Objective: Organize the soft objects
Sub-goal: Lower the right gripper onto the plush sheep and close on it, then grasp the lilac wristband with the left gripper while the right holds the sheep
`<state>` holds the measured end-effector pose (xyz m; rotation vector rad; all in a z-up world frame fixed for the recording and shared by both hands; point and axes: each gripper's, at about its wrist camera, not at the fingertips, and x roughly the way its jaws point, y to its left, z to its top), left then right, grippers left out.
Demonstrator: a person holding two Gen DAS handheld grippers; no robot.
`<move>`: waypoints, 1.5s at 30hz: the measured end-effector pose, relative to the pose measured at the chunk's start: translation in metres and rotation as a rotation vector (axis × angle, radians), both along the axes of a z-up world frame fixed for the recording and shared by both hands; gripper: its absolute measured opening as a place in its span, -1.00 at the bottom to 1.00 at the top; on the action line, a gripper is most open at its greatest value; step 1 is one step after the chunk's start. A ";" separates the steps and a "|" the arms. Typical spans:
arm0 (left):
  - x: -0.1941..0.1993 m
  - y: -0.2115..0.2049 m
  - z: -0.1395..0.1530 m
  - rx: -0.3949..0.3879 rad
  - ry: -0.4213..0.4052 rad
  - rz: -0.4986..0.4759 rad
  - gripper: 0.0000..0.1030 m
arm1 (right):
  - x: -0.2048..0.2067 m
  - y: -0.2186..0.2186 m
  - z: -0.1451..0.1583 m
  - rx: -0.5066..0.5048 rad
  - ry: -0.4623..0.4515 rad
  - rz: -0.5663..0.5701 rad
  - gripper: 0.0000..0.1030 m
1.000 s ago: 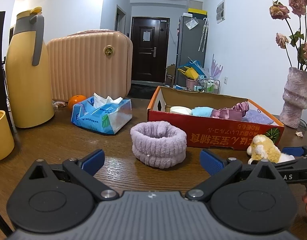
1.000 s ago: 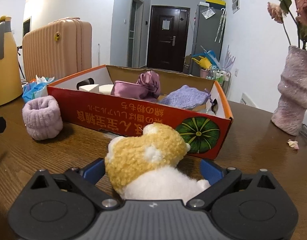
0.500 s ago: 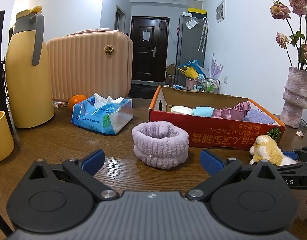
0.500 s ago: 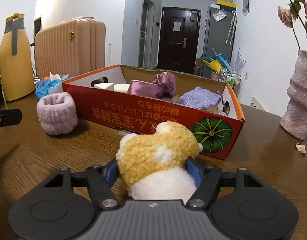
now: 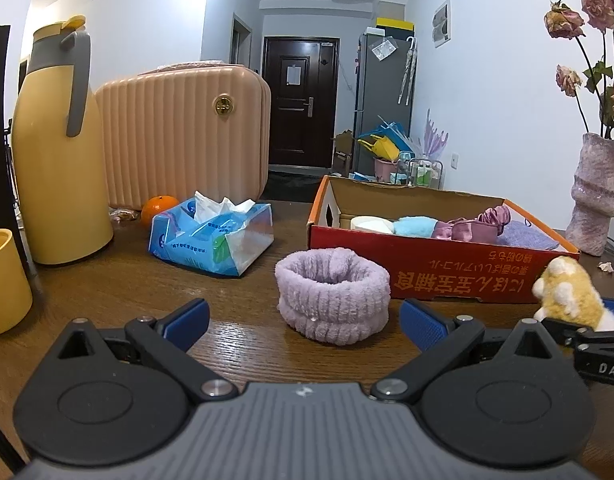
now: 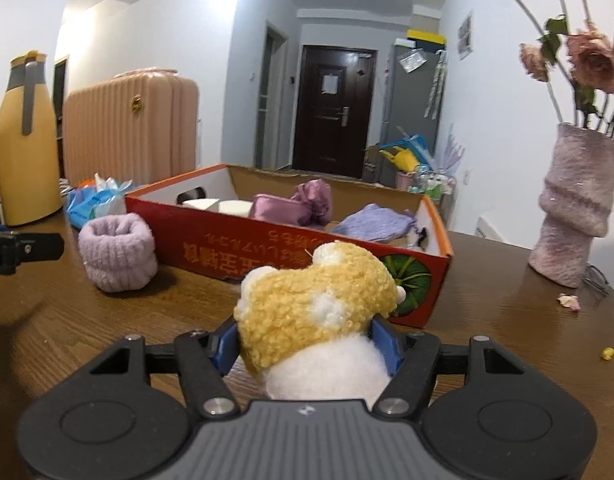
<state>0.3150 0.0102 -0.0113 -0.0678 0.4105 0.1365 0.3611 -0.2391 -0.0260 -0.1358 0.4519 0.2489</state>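
My right gripper (image 6: 305, 344) is shut on a yellow and white plush toy (image 6: 319, 308) and holds it above the table, in front of the red cardboard box (image 6: 291, 256); the toy also shows in the left wrist view (image 5: 569, 294). The box (image 5: 447, 276) holds several soft items: purple pouches, a lilac cloth, a blue puff and white pads. A lilac fluffy headband (image 5: 333, 294) stands on the table just ahead of my left gripper (image 5: 303, 318), which is open and empty. The headband also shows in the right wrist view (image 6: 117, 252).
A blue tissue pack (image 5: 213, 238), an orange (image 5: 159, 206), a yellow thermos jug (image 5: 59, 148), a yellow cup (image 5: 3, 280) and a pink ribbed case (image 5: 183, 136) stand at left. A pink vase (image 6: 575, 208) with dried roses stands right of the box.
My right gripper has closed on the plush toy and lifted it off the table. The left gripper has stayed open and barely moved.
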 end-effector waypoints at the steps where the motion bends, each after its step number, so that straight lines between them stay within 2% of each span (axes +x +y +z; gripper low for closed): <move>1: 0.000 0.000 0.000 0.002 0.000 -0.001 1.00 | -0.001 -0.002 0.001 0.004 -0.005 -0.015 0.27; 17: 0.025 0.009 -0.007 0.022 0.028 -0.031 1.00 | -0.006 -0.028 0.005 0.068 -0.048 -0.198 0.27; 28: 0.058 0.003 -0.014 0.026 0.070 -0.094 1.00 | -0.004 -0.033 0.006 0.087 -0.056 -0.232 0.28; 39: 0.092 0.004 -0.025 0.007 0.147 -0.103 1.00 | -0.002 -0.035 0.005 0.100 -0.042 -0.241 0.28; 45: 0.102 0.004 -0.027 0.010 0.163 -0.116 1.00 | -0.002 -0.034 0.004 0.102 -0.036 -0.239 0.28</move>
